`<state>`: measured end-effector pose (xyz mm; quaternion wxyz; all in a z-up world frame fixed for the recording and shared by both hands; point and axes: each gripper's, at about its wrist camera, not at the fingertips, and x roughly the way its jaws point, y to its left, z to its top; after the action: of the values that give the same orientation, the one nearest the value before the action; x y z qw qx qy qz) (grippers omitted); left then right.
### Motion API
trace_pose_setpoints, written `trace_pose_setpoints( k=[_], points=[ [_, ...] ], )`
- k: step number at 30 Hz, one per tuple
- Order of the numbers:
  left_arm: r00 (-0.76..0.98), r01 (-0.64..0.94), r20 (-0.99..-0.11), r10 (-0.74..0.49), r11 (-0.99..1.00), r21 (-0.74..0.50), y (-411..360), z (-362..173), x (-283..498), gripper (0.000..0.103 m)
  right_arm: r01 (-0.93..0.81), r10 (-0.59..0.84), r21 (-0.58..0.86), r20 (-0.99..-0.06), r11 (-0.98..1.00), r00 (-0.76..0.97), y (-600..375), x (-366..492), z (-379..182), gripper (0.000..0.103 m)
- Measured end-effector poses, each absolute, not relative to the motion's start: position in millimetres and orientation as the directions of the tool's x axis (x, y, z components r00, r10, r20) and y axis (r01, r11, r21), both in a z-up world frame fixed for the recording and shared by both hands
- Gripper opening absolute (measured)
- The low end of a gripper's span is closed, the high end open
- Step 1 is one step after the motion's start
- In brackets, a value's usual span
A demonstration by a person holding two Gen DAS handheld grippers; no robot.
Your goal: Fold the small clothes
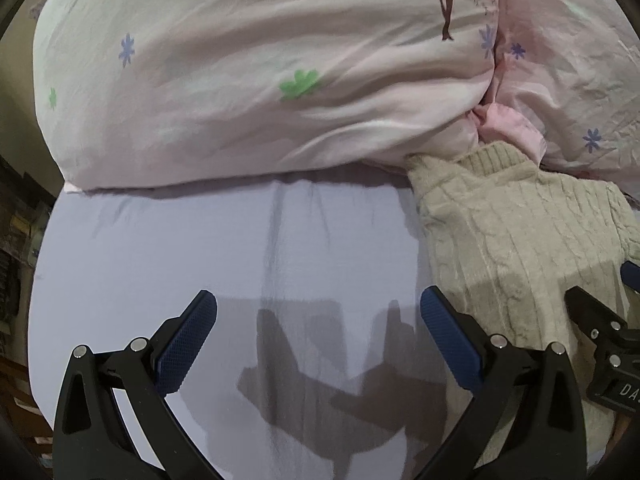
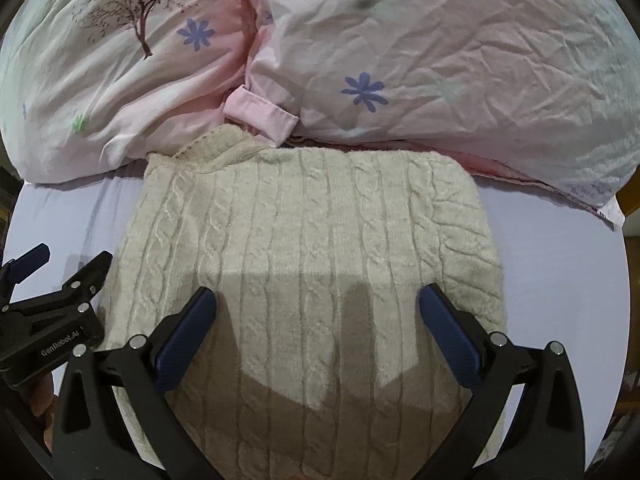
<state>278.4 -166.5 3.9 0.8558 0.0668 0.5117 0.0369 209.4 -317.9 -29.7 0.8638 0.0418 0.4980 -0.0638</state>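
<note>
Right wrist view, cream cable-knit sweater [image 2: 304,248] folded on lavender sheet [image 2: 560,280], both grippers' jaws spread, holding nothing

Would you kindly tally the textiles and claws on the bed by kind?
Cream cable-knit sweater: 1
Floral pink duvet: 1
Lavender bedsheet: 1
Claws, left claw and right claw, both open: 2
Total: 5

Both views were aimed low and close toward the quilt [image 1: 240,80]; the sweater [image 2: 304,240], centred rightward, was shared.
</note>
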Motion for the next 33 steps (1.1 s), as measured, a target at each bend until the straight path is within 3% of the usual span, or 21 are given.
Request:
trace_pose_setpoints(
  k=[11, 33],
  points=[
    [0.453, 0.006, -0.891, 0.034, 0.999, 0.041, -153, -11, 280, 0.102, 0.21, -0.137, -0.025, -0.832, 0.977, 0.538, -327, 194, -38, 0.101],
    [0.375, 0.001, -0.927, 0.008, 1.0, 0.009, -137, -36, 311, 0.102, 0.191, -0.132, -0.044, -0.87, 0.981, 0.476, -330, 225, -48, 0.101]
  ],
)
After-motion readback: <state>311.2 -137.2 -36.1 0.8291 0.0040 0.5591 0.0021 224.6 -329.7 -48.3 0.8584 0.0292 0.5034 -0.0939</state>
